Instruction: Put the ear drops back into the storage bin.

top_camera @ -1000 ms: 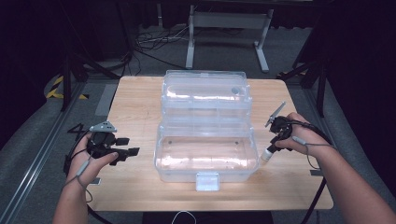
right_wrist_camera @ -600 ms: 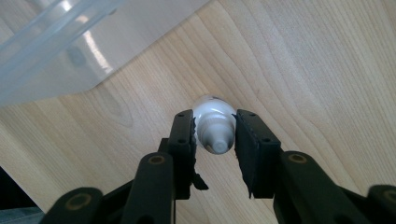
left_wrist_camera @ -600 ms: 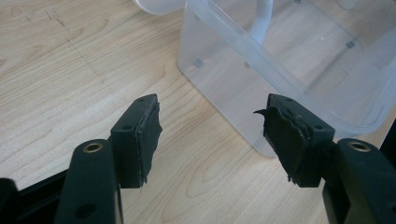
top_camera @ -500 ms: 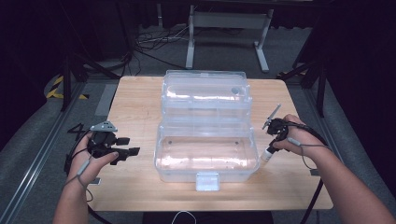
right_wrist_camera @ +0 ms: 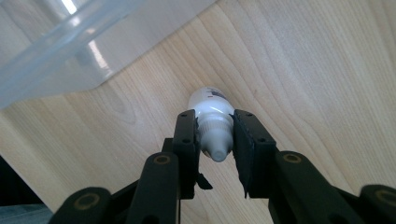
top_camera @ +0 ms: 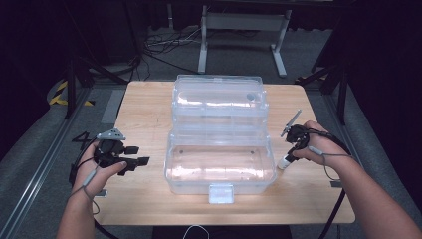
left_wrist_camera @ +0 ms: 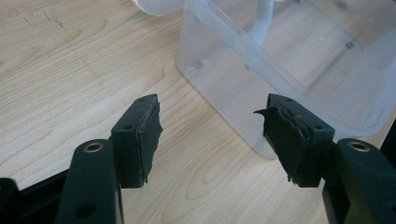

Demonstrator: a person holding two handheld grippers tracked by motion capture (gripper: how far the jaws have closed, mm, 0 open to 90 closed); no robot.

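The right gripper [right_wrist_camera: 215, 140] clamps a small white plastic bottle [right_wrist_camera: 212, 116]; its jaws have just been closing, and the black pads [right_wrist_camera: 189, 140] now press the bottle's neck from both sides. The bottle is round and smooth, with a tapered nozzle pointing back toward the camera; its far end rests against the table [right_wrist_camera: 303, 70], and a dark mark on its body is too small to read. In the high view the bottle [top_camera: 283, 162] lies just right of the box [top_camera: 219, 164], a clear, glossy, round-cornered plastic case with its lid hinged open. The left gripper [left_wrist_camera: 212, 135] stands open and empty; its rubber pads [left_wrist_camera: 149, 135] are torn and frayed at the edges. A box corner [left_wrist_camera: 261, 144] lies just ahead of its right jaw. The table is pale, matt wood-grain board.
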